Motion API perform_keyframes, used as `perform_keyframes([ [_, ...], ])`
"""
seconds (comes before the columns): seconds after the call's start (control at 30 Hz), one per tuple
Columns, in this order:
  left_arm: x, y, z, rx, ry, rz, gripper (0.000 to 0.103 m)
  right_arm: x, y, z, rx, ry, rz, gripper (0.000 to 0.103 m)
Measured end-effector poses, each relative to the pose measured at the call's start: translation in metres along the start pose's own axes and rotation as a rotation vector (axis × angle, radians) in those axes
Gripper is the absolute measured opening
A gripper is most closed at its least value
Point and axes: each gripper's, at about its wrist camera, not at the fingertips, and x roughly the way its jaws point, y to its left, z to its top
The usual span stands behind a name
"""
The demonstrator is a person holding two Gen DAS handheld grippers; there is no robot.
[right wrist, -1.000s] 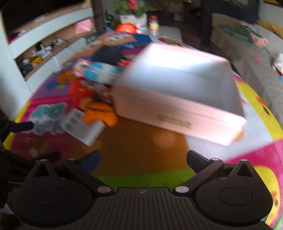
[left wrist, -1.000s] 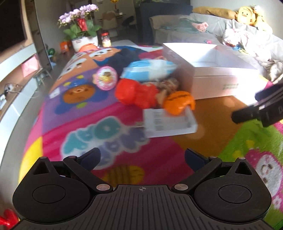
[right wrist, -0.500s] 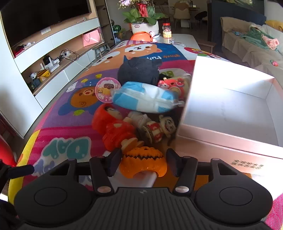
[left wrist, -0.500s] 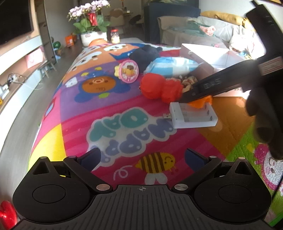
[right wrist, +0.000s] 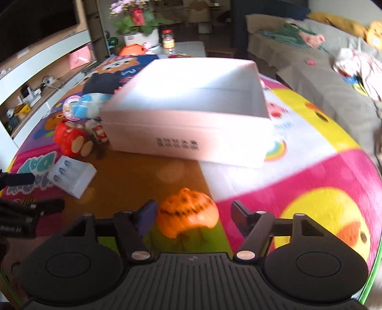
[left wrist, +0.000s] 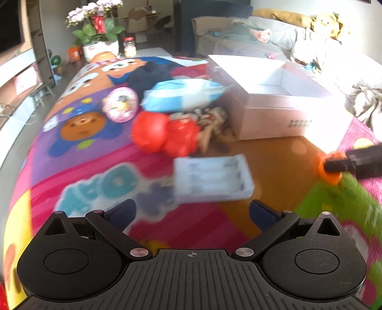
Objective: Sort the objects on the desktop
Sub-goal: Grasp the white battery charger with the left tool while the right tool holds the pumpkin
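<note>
My right gripper (right wrist: 193, 215) holds an orange pumpkin toy (right wrist: 187, 215) between its fingers, lifted in front of the open white box (right wrist: 191, 140). In the left wrist view the pumpkin (left wrist: 330, 167) shows at the right edge in the right gripper's tips. My left gripper (left wrist: 191, 211) is open and empty, just short of the white battery case (left wrist: 212, 177). Beyond it lie a red doll (left wrist: 164, 136), a small figure (left wrist: 212, 121), a pink ball (left wrist: 120, 105), a blue-white packet (left wrist: 181, 95) and a dark plush (left wrist: 148, 76), left of the box (left wrist: 274, 119).
Everything lies on a colourful cartoon play mat (left wrist: 95, 152). A flower pot (left wrist: 100, 45) and jar (left wrist: 130, 46) stand at the far end. A sofa with clothes and plush toys (left wrist: 322, 21) is at the right. A TV shelf unit (right wrist: 35, 71) runs along the left.
My right gripper has lifted the orange pumpkin away from the pile and moved back and right, in front of the box. My left gripper has moved closer to the battery case.
</note>
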Motion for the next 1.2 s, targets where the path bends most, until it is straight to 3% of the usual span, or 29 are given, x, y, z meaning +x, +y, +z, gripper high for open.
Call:
perform_keyframes([
  [0.1, 0.01, -0.016, 0.012, 0.026, 0.006, -0.001, 0.103, -0.002, -0.009, -0.01, 0.021, -0.014, 0.004, 0.079],
  [0.23, 0.019, -0.03, 0.021, 0.082, -0.023, 0.033, 0.103, -0.01, -0.01, -0.019, -0.028, -0.095, -0.041, 0.084],
  [0.37, 0.022, -0.029, 0.02, 0.151, -0.074, 0.087, 0.103, -0.017, -0.008, -0.028, -0.086, -0.173, -0.072, 0.087],
  [0.5, 0.02, -0.013, 0.009, 0.171, -0.083, 0.116, 0.103, -0.014, -0.012, -0.035, -0.078, -0.187, -0.072, 0.092],
  [0.67, 0.017, 0.012, 0.0, 0.07, -0.052, 0.082, 0.103, -0.011, -0.013, -0.037, -0.063, -0.189, -0.054, 0.093],
  [0.77, 0.02, 0.031, 0.002, -0.094, -0.01, 0.02, 0.103, -0.012, -0.011, -0.038, -0.069, -0.193, -0.052, 0.094],
  [0.93, 0.02, 0.027, 0.006, -0.035, 0.006, 0.032, 0.103, -0.014, -0.01, -0.041, -0.069, -0.212, -0.058, 0.097],
  [1.1, 0.02, 0.017, 0.004, 0.032, -0.063, 0.004, 0.103, -0.012, -0.007, -0.041, -0.082, -0.204, -0.057, 0.098],
  [1.2, 0.027, 0.013, 0.01, 0.039, -0.065, -0.014, 0.09, -0.013, -0.005, -0.041, -0.102, -0.205, -0.046, 0.098],
])
